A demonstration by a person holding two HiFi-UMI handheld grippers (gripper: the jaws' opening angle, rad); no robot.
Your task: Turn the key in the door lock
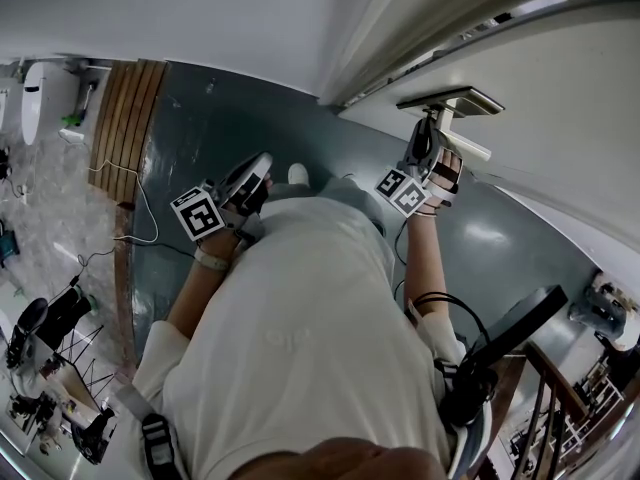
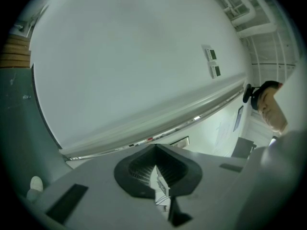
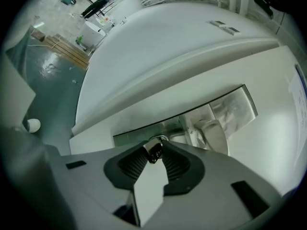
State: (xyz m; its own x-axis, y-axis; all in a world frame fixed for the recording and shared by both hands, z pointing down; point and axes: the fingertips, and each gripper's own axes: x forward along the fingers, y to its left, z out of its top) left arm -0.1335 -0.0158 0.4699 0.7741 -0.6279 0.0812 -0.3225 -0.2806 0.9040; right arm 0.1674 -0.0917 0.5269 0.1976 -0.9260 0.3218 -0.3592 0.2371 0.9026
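Key (image 3: 154, 152) stands out of the silvery lock plate (image 3: 139, 132), near the plate's left end as the right gripper view has it. The lever handle (image 3: 213, 134) is fixed further along the same plate. It is a small key with a dark head that catches a bright glint, and a thin metal ring loops over its top. The plate sits on the white door (image 3: 273, 147), close to the door's edge. The right gripper (image 3: 153, 150) is up at the lock with its jaws partly apart and the key head between the ribbed pads (image 3: 132, 163), which do not seem to be pressing it. The left gripper (image 2: 156, 150) is held away from the door, beside the person's white shirt (image 1: 300, 348), and points at a bare wall (image 2: 134, 66). Its jaws are together with nothing in them.
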